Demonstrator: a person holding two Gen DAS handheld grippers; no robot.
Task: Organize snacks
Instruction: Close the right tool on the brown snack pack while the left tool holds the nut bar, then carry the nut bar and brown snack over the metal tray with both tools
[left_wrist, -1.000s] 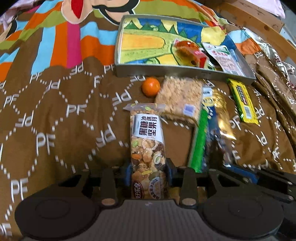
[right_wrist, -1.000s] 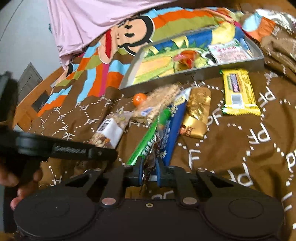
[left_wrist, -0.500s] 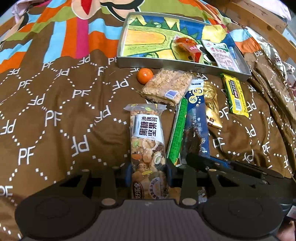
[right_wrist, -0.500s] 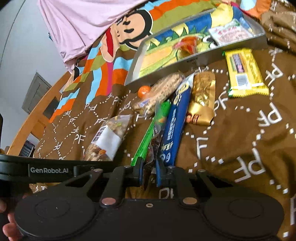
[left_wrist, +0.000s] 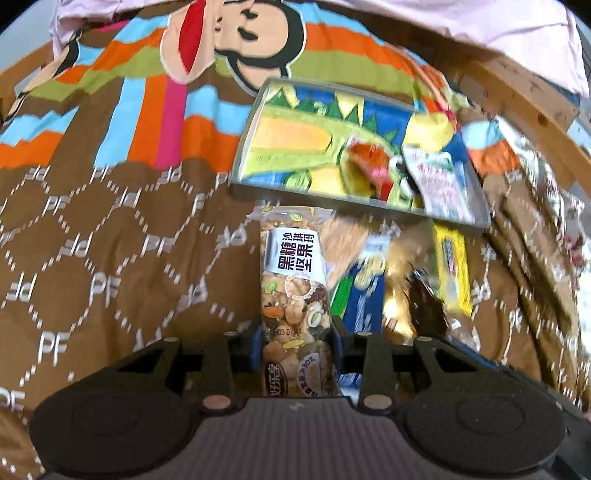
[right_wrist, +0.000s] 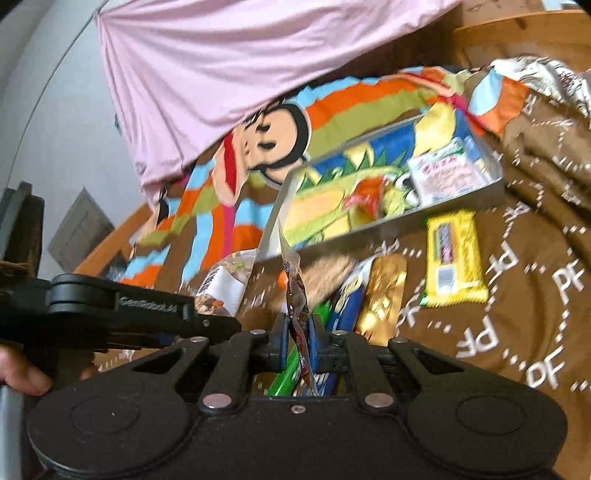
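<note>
My left gripper is shut on a clear packet of mixed nuts with a black-and-white label, held lengthwise and lifted off the brown blanket, its far end near the front wall of the picture-lined metal tray. My right gripper grips a thin dark snack packet, seen edge-on and standing up between the pads, and its jaws are closing tighter on it. In the right wrist view the nut packet hangs to the left, short of the tray.
A yellow bar, a gold packet, a blue packet, a green stick and a rice crisp bar lie on the blanket. The tray holds a red packet and a white packet. Pink cloth hangs behind.
Both grippers have risen with their packets. The nut packet now reaches toward the tray's front wall, and the dark packet has come up off the pile of snacks.
</note>
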